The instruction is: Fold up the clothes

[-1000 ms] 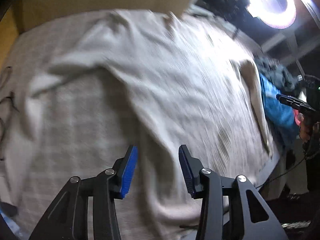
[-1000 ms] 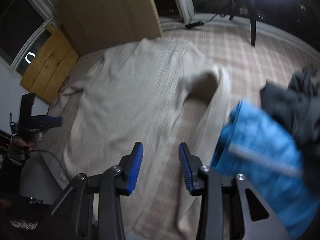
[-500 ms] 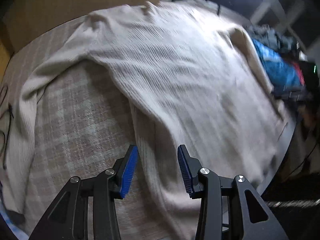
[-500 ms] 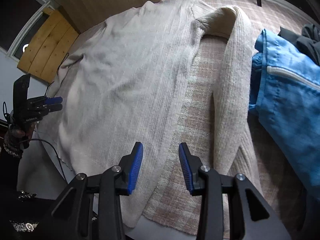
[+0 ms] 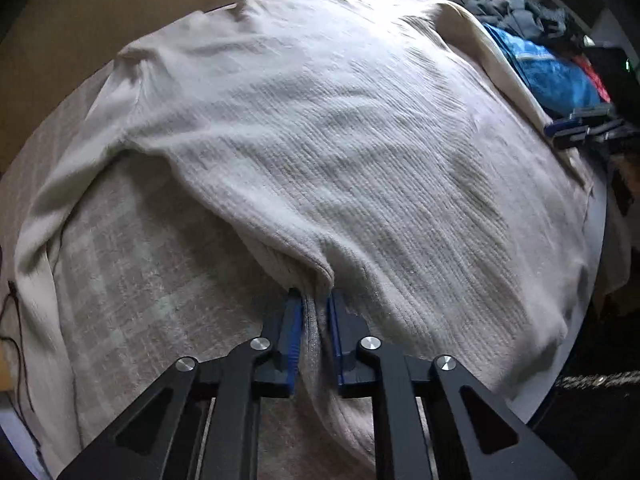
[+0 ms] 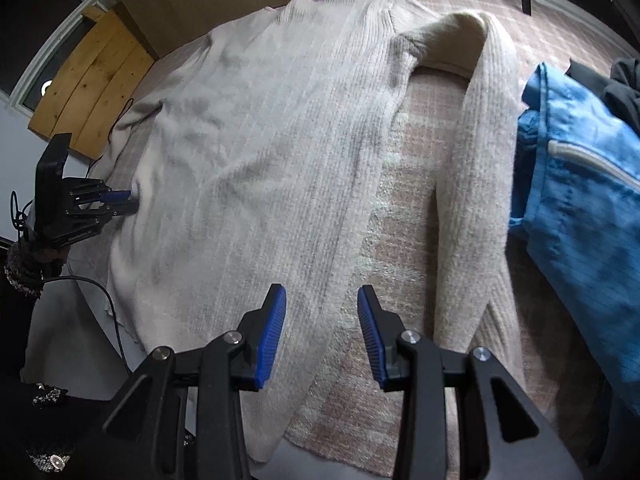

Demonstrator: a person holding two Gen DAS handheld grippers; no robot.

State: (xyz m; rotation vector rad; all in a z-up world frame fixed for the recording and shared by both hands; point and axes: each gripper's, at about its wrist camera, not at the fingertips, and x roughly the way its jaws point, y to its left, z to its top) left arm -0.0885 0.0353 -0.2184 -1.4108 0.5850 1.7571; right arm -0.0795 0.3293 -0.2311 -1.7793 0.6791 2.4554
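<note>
- One cream knit sweater [image 5: 360, 128] is laid flat, spread over a checked cloth [image 5: 132, 280] on the table; both sleeves are out to the sides, no fold is seen in the body.
- L gripper [image 5: 314, 320]: jaws narrow, pinched on a ridge of the sweater's side edge near the hem; knit is bunched between the blue pads [image 5: 292, 332].
- R gripper [image 6: 322, 320]: jaws wide, nothing held; hung just above the sweater's other side edge, beside the right sleeve [image 6: 476, 184].
- Step in hand (judged): a side edge is gripped w/ the L for a lengthwise fold; the R is not yet engaged.
- Next move calls for (judged): a matching grip by the R, then a lift high enough that the soft knit is carried over w/o dragging or bunching.
- Count: 1 sweater, 2 sleeves, 2 grippers, 1 blue garment [image 6: 576, 184] at the right, 1 dark grey pile [image 5: 516, 12] behind it (no. of pieces cannot be told), 1 cloth.
</note>
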